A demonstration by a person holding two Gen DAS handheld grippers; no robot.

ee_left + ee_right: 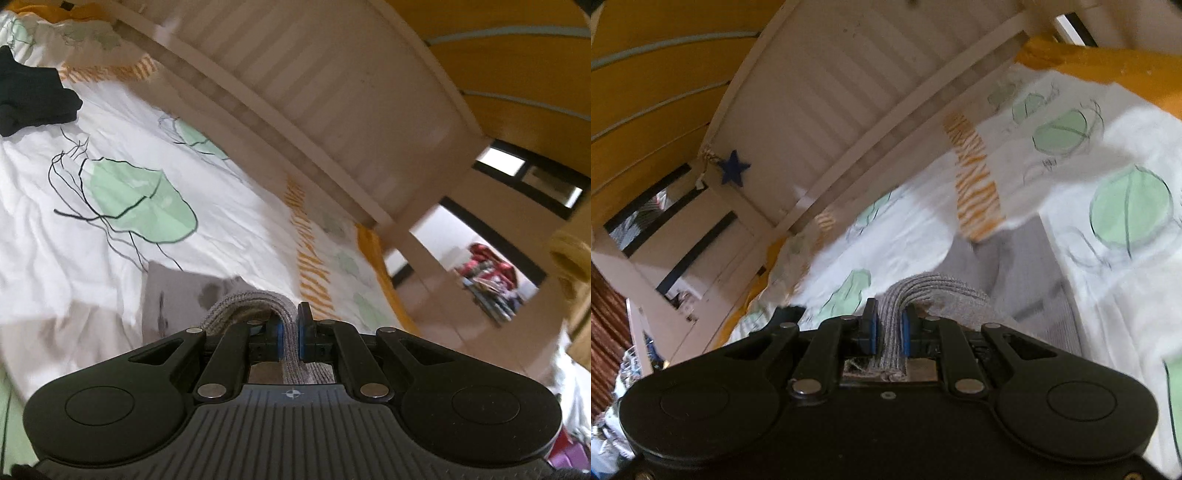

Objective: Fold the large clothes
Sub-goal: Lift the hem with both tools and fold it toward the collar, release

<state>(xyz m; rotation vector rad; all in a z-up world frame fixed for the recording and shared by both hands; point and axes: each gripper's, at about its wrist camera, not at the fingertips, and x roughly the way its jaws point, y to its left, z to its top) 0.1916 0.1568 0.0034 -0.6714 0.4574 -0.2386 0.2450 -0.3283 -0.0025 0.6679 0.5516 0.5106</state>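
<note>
Both tools were clamped on the grey garment's ribbed edge — left tool point(290, 334), right tool point(888, 329) — w/ the rest of the grey garment point(1015, 273) trailing onto the bed point(55, 206). Risk: thick knit could slip from the pads if pulled unevenly, skewing the fold.

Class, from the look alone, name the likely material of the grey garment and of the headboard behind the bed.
Grey garment: seemingly knitted fabric, matte; its ribbed hem shows parallel knit ridges. Headboard: probably white-painted wood, with vertical grooved panelling and a smooth finish; blur leaves this uncertain.
</note>
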